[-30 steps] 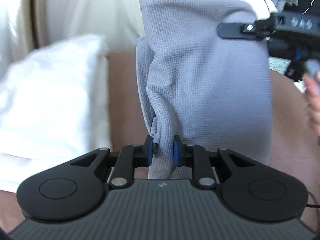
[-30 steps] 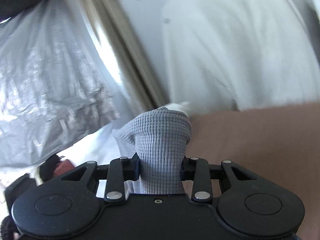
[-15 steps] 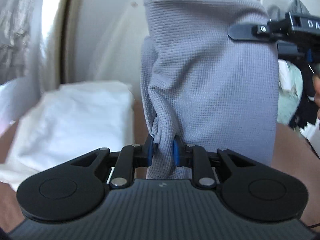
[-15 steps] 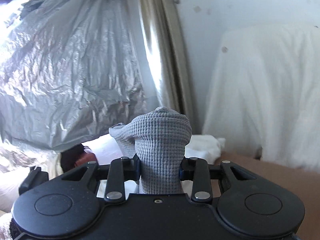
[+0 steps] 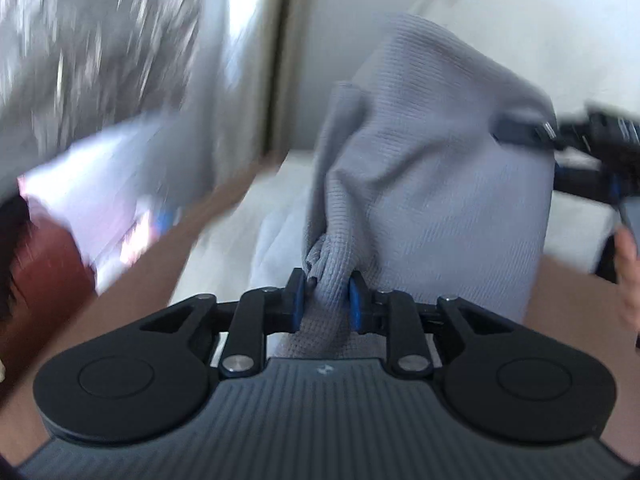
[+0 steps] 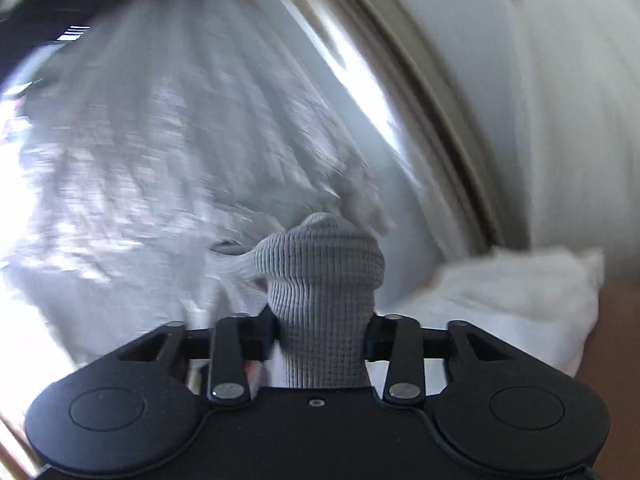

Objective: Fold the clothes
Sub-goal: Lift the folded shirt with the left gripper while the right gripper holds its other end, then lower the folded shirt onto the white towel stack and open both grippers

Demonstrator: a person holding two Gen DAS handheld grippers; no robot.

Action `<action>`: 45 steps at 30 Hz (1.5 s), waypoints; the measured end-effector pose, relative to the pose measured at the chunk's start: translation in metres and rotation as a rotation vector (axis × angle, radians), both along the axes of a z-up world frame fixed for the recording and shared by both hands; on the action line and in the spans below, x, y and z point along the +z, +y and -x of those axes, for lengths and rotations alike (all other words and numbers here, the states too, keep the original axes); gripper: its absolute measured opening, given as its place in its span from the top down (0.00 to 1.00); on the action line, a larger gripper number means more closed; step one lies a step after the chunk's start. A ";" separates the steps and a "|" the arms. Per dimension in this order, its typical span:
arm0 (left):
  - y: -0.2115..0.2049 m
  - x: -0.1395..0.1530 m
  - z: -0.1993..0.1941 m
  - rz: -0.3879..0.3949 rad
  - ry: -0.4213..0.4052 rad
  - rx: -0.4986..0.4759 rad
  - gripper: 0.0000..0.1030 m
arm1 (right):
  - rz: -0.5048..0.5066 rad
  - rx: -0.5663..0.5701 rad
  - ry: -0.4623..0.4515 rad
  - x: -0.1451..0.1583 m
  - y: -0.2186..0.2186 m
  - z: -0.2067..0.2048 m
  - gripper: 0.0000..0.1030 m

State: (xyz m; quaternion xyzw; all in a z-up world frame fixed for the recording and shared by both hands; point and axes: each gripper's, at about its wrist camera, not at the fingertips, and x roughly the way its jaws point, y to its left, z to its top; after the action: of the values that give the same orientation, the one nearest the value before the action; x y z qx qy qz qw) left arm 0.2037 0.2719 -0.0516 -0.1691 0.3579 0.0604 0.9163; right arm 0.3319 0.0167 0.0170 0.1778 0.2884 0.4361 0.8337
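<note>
A: Left wrist view, item one: left claw (image 5: 323, 294), blue-padded fingers (image 5: 296, 300) pinched on a bunched corner of the grey waffle-knit garment (image 5: 432, 200).

B: Position of the garment relative to that claw?

A: It rises straight ahead of the tips and spreads to their right as a hanging panel, held off the brown surface (image 5: 168, 276). At its far upper right edge the right claw (image 5: 520, 136) grips it; only one black finger shows plainly there, blurred. Part of a hand (image 5: 628, 276) sits at the right border, below that claw.

B: Right wrist view?

A: Item two: right claw (image 6: 322, 334), jaws clamped on a thick fold of the same garment (image 6: 324, 280), which fills the gap between the fingers and bulges in a rounded hump just beyond the tips. A thin flap trails to the left of the hump.

B: Surroundings, catalogued by claw?

A: Ahead and left of the left claw: a crinkled silver sheet (image 5: 100, 60), heavily blurred, and below it a pale blurred bundle I cannot identify. Directly ahead, under the garment: folded white cloth (image 5: 224, 248) lying on the surface. Ahead and right of the right claw: a white folded pile (image 6: 512, 300), with brown surface (image 6: 616, 340) at the far right. Ahead and left: the silver sheet (image 6: 140, 160). Beyond, a pale wall (image 6: 560, 80) with a tan vertical strip (image 6: 432, 92) running down it.

B: Sharpness?

A: Both backgrounds smeared; claws and garment legible.
</note>
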 end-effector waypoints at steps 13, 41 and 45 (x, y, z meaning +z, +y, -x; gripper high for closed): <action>0.049 -0.078 0.008 0.168 -0.004 0.024 0.71 | -0.018 -0.035 0.102 -0.116 -0.027 0.086 0.40; 0.012 -0.062 0.029 -0.008 0.069 0.035 0.65 | 0.622 -0.056 -0.102 -0.116 0.048 0.166 0.68; -0.005 -0.043 0.052 -0.009 0.031 0.011 0.49 | 0.599 -0.121 -0.197 -0.086 0.019 0.199 0.43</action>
State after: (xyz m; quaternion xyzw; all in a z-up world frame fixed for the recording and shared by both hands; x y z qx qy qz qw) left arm 0.1519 0.2670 -0.0950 -0.1662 0.3710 0.0696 0.9110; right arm 0.1328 0.0360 -0.0692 -0.1019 0.3107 0.2967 0.8973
